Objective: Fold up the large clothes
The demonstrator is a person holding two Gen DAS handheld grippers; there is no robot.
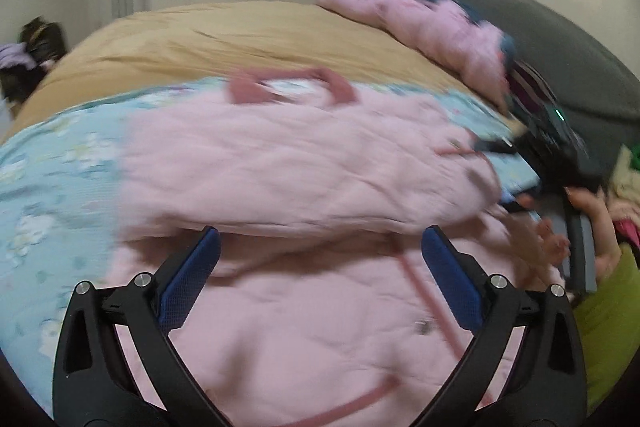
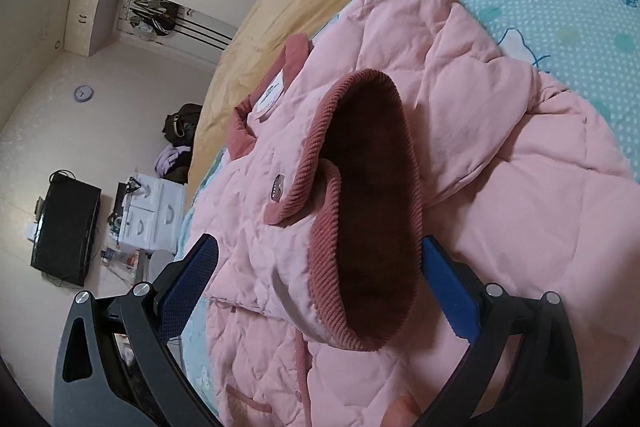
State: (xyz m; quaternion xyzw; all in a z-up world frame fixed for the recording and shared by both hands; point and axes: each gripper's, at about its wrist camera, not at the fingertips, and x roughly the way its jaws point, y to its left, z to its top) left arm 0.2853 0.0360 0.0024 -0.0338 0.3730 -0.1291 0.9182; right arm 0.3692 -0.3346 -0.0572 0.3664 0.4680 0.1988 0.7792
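While both pairs of fingers gape empty, pink quilted jacket spread beneath them, cuff between the right gripper tips.

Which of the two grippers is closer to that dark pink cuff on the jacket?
Right. The right gripper has the cuff between its open fingers. The left gripper hovers open over the jacket's body; no cuff shows between its fingers.

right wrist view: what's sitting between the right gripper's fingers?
The jacket's corduroy cuff, opening toward the camera, lies between the open right gripper's fingers. Shows in the right wrist view.
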